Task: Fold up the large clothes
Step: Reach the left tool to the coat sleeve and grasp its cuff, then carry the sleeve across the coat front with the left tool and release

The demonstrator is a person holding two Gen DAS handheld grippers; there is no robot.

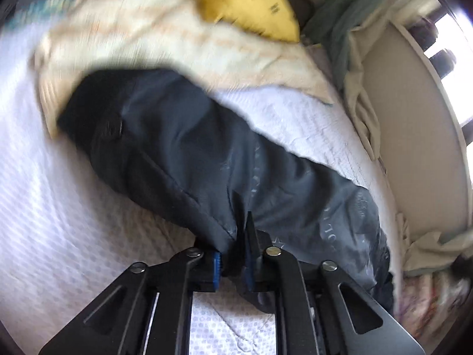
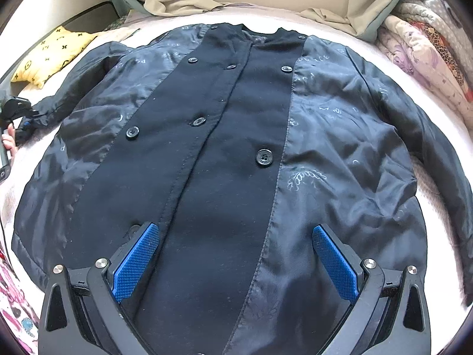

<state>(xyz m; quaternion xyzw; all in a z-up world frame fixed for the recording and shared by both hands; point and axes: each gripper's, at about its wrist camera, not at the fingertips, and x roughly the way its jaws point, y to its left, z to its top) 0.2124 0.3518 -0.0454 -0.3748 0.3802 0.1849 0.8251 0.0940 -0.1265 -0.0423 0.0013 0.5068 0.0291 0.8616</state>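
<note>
The bed point(image 2: 437, 136) is the biggest thing here, and it runs out ahead of both my tools under a white cover. On top of it lies the big dark coat point(image 2: 230, 153), spread flat with its shiny lining point(image 2: 348, 136) turned out at both sides and a row of buttons point(image 2: 264, 157) down the middle. The coat sits right in front of my right gripper point(image 2: 236, 263) and runs away from it to the collar at the far end. This tool is wide open and holds nothing, with its blue pads point(image 2: 137, 261) hanging just over the bottom hem. Off to its left I see a yellow pillow point(image 2: 50, 56). My left gripper point(image 1: 232, 263) is closed tight on the end of the sleeve point(image 1: 183, 148), which stretches away from it over the white cover toward a cream blanket point(image 1: 142, 32). I think the coat is soft and floppy but thick and a bit heavy, so it will sag when I lift it. The lining looks slippery, so I would pinch seams, the hem or the cuff, not loose smooth cloth.
</note>
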